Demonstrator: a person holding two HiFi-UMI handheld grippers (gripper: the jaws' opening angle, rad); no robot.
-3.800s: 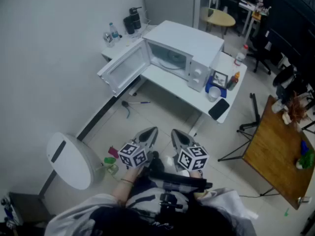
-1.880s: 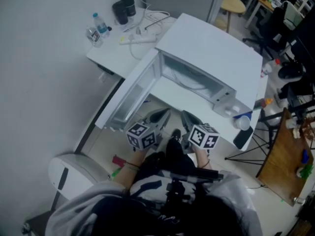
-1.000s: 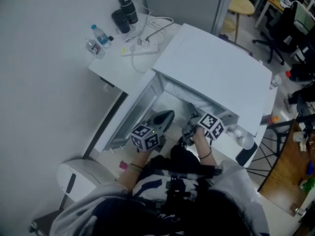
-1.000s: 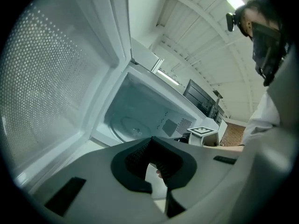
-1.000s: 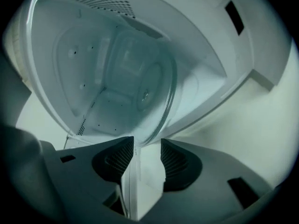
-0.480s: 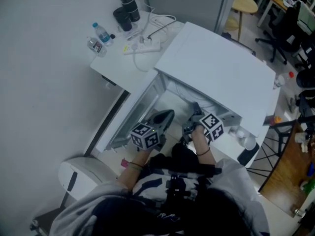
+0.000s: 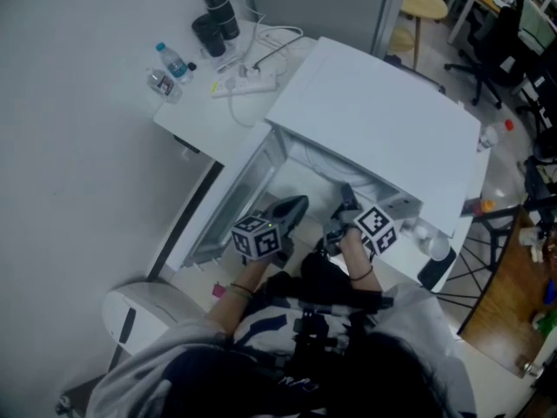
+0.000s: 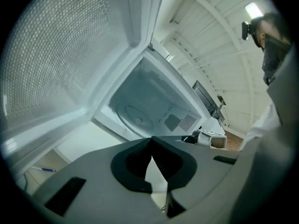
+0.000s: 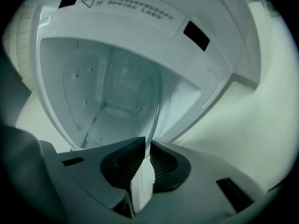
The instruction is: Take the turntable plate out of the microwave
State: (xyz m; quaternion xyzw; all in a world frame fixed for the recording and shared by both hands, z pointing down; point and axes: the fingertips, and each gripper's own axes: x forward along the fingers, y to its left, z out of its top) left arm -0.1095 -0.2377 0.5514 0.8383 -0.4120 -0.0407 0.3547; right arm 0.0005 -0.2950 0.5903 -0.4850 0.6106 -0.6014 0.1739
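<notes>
The white microwave (image 7: 374,120) stands with its door (image 7: 231,203) swung open to the left. Its glass turntable plate (image 8: 138,118) lies on the cavity floor. My right gripper (image 9: 145,143) reaches into the opening (image 7: 344,200), and its jaws are closing on the plate's near rim (image 9: 155,113), which runs edge-on between the pads. My left gripper (image 8: 152,139) is shut with nothing in it. It hovers in front of the opening beside the door (image 7: 291,207).
A white desk (image 7: 204,111) behind the door carries a water bottle (image 7: 165,59), a black flask (image 7: 218,11) and a power strip (image 7: 248,81). A white bin (image 7: 144,316) stands at lower left. A wooden table (image 7: 531,277) is at the right.
Both grippers came up from across the room to the microwave's open front. Over the last second they hardly shifted, the right one staying inside the opening.
</notes>
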